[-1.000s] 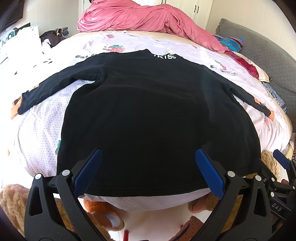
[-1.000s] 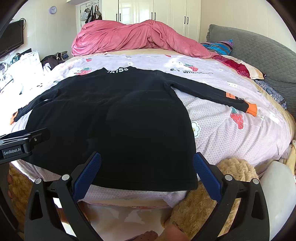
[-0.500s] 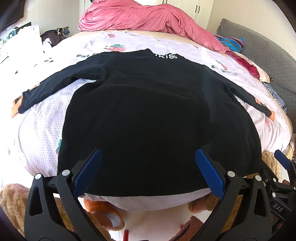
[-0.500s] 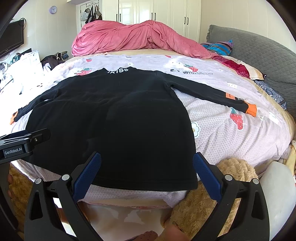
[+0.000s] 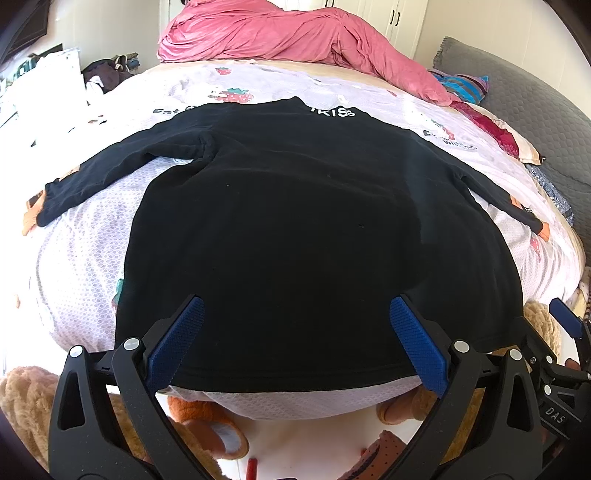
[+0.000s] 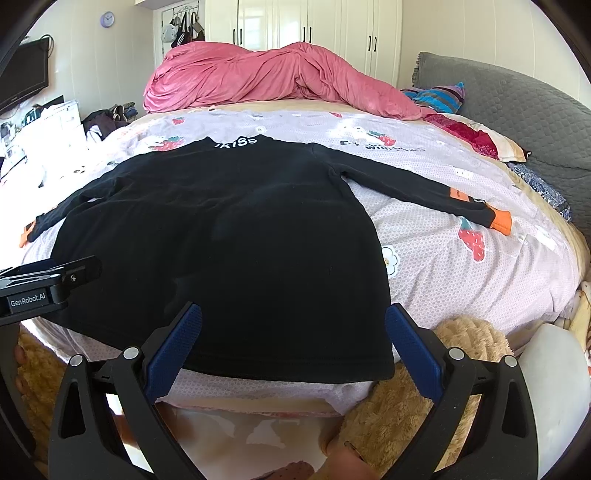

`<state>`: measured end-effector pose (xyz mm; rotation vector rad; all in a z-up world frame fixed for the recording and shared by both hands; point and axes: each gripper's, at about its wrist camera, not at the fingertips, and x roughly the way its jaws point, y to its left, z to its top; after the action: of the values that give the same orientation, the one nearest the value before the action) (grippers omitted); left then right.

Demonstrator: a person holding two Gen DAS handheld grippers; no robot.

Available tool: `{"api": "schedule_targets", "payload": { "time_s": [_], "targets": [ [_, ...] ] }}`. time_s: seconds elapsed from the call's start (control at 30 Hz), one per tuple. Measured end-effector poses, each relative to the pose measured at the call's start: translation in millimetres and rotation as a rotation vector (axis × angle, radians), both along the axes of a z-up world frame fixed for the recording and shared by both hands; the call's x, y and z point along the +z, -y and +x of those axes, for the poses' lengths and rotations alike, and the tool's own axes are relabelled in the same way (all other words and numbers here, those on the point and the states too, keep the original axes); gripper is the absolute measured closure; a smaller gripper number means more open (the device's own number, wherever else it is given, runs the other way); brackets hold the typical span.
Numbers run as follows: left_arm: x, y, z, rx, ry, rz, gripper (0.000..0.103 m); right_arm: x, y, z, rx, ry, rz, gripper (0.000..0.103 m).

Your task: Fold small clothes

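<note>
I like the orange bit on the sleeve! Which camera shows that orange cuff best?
The right wrist view: the orange cuff lies in the open, plain on the pale sheet. The left wrist view shows only a small orange sliver far off at the sleeve's end.

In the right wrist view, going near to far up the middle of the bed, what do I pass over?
Right gripper with its fingers open → hem of the black long-sleeved top → white lettering at its collar → strawberry-print bedsheet → pink duvet → white wardrobe doors.
</note>
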<state>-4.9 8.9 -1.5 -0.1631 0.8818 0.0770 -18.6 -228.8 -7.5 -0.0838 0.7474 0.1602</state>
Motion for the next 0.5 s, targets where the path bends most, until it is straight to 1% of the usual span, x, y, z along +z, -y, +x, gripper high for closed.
{"api": "schedule_targets", "payload": {
  "time_s": [0.23, 0.4, 0.5],
  "targets": [
    [0.0, 1.3, 4.5, 0.005, -0.005, -0.004, 0.008, 1.4, -0.4, 4.2, 0.004, 0.002, 0.002, 0.004],
    [2.0, 3.5, 12.3, 0.006, -0.007, -0.011, 0.008, 5.7, 2.0, 15.3, 0.003, -0.001, 0.006, 0.004],
    [5.0, 4.6, 19.0, 0.007, -0.001, -0.008, 0.008, 10.2, 3.2, 22.6, -0.002, 0.012, 0.004, 0.004]
  ]
}}
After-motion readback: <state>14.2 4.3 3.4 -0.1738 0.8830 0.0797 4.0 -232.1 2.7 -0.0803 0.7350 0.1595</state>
